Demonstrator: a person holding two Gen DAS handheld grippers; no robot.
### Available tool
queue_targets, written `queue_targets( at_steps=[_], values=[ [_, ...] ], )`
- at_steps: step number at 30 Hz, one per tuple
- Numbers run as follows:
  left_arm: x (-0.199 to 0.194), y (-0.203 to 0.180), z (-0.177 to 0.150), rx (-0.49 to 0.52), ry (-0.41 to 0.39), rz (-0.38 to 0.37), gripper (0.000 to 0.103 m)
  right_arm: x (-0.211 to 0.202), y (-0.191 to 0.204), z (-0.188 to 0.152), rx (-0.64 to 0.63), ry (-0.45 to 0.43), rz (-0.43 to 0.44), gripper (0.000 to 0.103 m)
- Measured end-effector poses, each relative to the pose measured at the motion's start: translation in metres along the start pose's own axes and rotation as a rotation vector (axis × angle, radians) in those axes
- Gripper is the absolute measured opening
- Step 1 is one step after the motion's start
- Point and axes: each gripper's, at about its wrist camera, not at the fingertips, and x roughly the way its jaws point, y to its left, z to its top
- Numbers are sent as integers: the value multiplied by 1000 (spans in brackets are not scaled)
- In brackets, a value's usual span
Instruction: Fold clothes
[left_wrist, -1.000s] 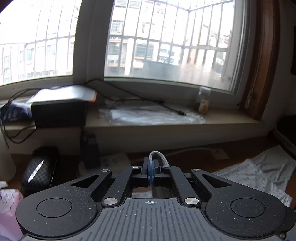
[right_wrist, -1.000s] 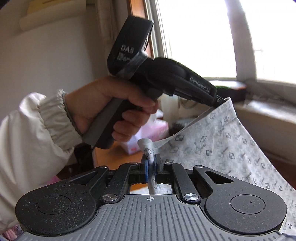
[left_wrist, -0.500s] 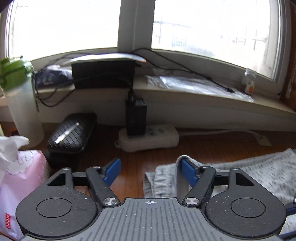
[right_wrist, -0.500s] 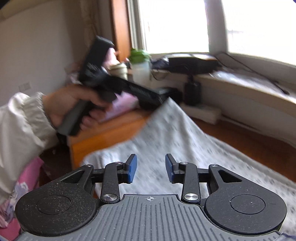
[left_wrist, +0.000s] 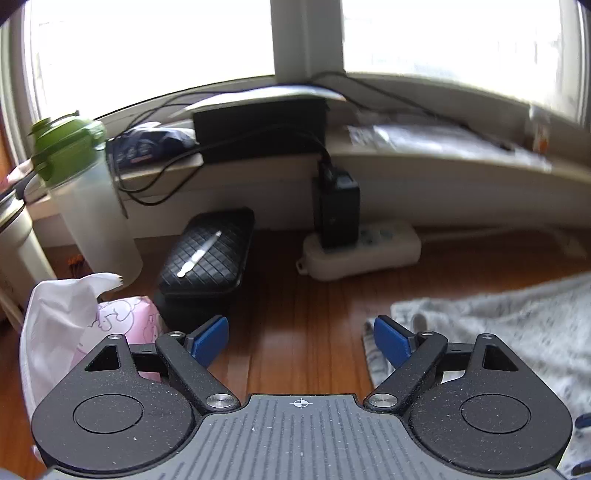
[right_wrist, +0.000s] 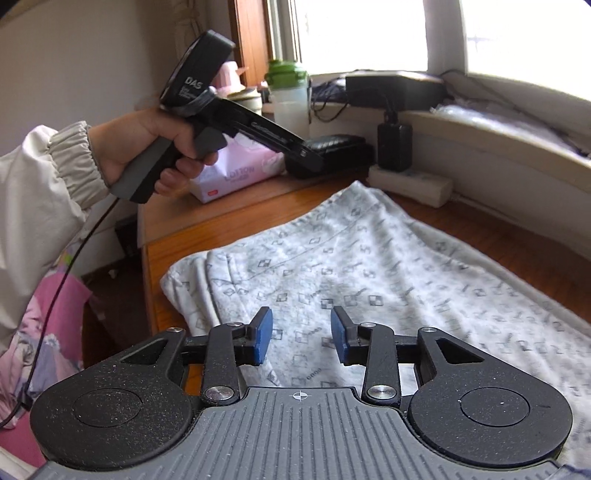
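The left gripper (left_wrist: 301, 341) is opening wide over bare wood, nothing between its jaws; the patterned garment (right_wrist: 369, 266) lies flat on the table (right_wrist: 207, 206), its corner just right of it; the right gripper (right_wrist: 301, 341) hovers parted above the cloth, nearer.

Wooden table (right_wrist: 236, 206), plank grain, left edge and near-left corner in view. Grey patterned garment (right_wrist: 362, 266) lies flat across it, one corner near the left edge. Along the far edge: white power strip (left_wrist: 364, 249), black quilted case (left_wrist: 208, 254), pink tissue pack (right_wrist: 236, 166), green-lidded bottle (left_wrist: 88, 195). Bare wood between garment and case.
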Motion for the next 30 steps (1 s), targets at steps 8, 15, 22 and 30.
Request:
queue_targets(
  at_steps=[8, 15, 22, 30],
  values=[
    [-10, -102, 21, 111, -76, -222, 89, -107, -38, -45, 40, -71, -143, 43],
    [27, -247, 32, 231, -63, -456, 89, -201, -86, -110, 121, -5, -365, 43],
    [66, -375, 23, 328, -15, -627, 89, -241, -86, -156, 164, 25, -380, 43],
    [87, -447, 3, 466, 23, -577, 77, -233, -79, -162, 138, 29, -336, 43]
  ],
)
